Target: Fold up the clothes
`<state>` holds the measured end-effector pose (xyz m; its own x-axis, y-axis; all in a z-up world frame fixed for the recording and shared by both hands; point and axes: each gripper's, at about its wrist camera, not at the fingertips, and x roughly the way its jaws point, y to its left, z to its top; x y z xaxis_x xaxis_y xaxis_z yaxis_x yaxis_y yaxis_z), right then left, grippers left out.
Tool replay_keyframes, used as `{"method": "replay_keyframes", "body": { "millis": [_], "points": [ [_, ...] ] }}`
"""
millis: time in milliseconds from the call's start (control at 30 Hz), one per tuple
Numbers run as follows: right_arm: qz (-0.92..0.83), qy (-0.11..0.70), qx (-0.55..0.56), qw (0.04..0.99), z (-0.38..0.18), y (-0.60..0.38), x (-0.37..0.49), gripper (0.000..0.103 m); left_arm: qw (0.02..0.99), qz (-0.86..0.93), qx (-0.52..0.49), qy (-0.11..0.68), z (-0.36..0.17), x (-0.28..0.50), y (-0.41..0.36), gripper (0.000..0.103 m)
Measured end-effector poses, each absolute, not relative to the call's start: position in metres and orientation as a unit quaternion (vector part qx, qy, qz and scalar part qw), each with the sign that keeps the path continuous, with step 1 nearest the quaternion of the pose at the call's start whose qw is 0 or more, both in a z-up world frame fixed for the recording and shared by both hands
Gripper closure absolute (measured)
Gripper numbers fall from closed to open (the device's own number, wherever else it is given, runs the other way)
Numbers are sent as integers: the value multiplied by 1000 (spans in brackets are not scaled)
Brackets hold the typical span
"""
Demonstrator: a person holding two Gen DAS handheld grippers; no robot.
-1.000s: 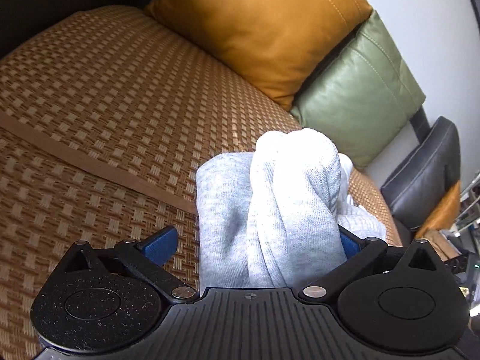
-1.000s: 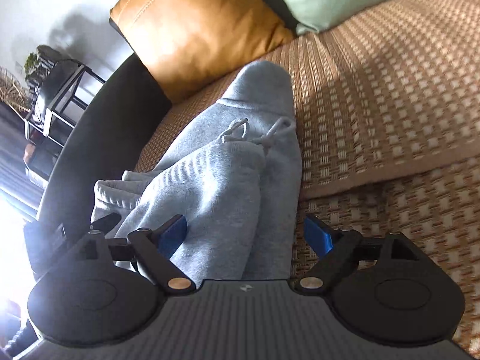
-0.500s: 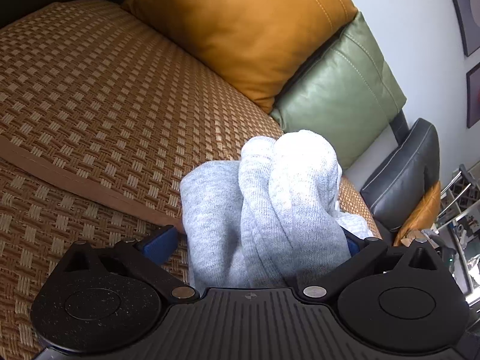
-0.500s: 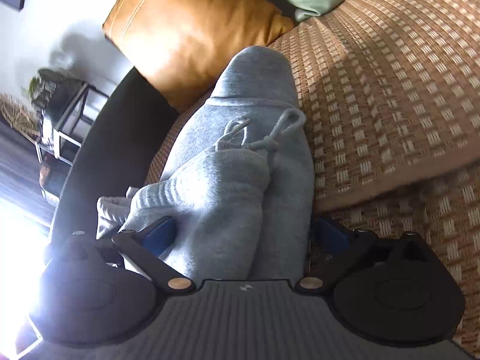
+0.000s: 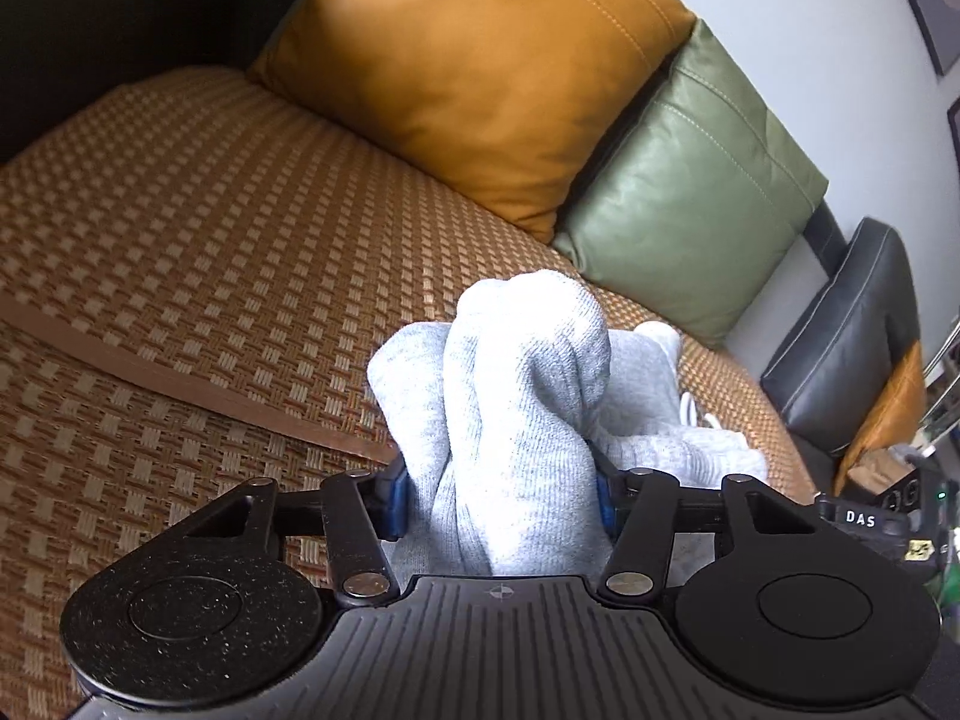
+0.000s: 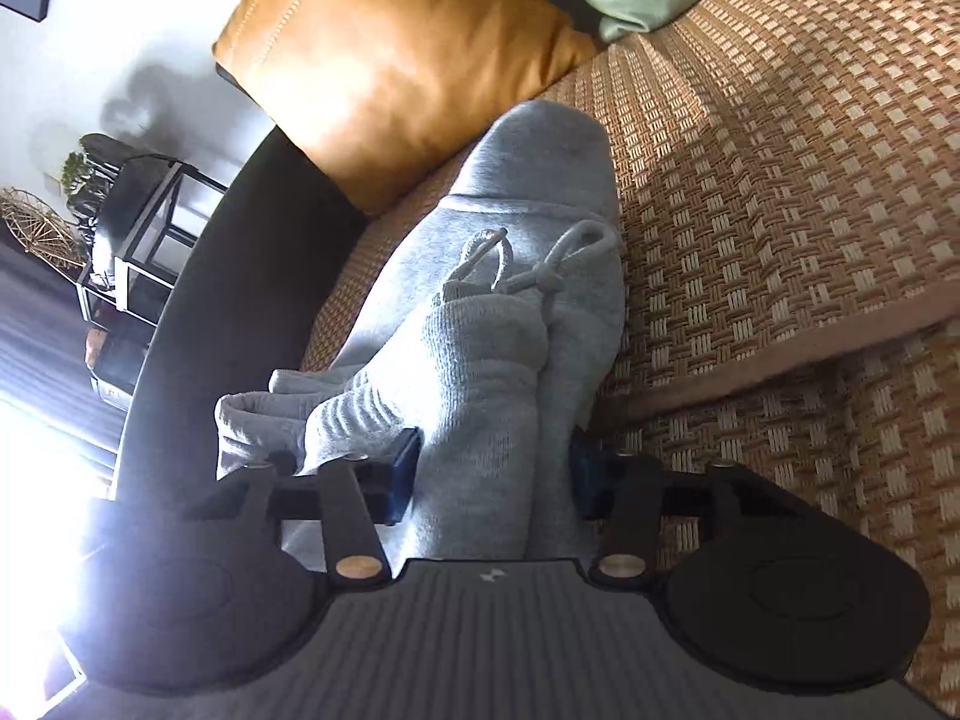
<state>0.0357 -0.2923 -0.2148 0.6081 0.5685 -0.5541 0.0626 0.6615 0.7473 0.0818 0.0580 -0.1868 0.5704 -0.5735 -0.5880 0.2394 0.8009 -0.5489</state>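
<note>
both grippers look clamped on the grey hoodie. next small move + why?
Probably lift both ends together and carry them over to start the fold. The left gripper and right gripper are each shut on bunched fabric of the grey hoodie, which lies along the woven mat. Its drawstring lies loose, so move slowly.

One legible marking is recorded in the left wrist view: the white letters "DAS" are printed on a black device (image 5: 862,519) at the right edge of the frame, beside the gripper body. A small yellowish label is seen just below it, but its characters cannot be resolved. No readable text, number or brand is noted in the right wrist view.
</note>
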Motion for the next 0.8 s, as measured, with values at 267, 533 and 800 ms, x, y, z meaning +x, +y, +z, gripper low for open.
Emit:
{"method": "replay_keyframes", "body": {
  "millis": [267, 533, 800],
  "points": [
    [171, 381, 386, 822, -189, -315, 2, 54, 865, -244, -202, 388, -155, 52, 31, 51],
    [152, 317, 375, 858, -132, -402, -30, 54, 862, -314, -173, 357, -106, 58, -67, 50],
    [104, 293, 328, 892, -103, -530, -2, 54, 840, -373, -182, 350, -101, 117, -220, 50]
  ]
}}
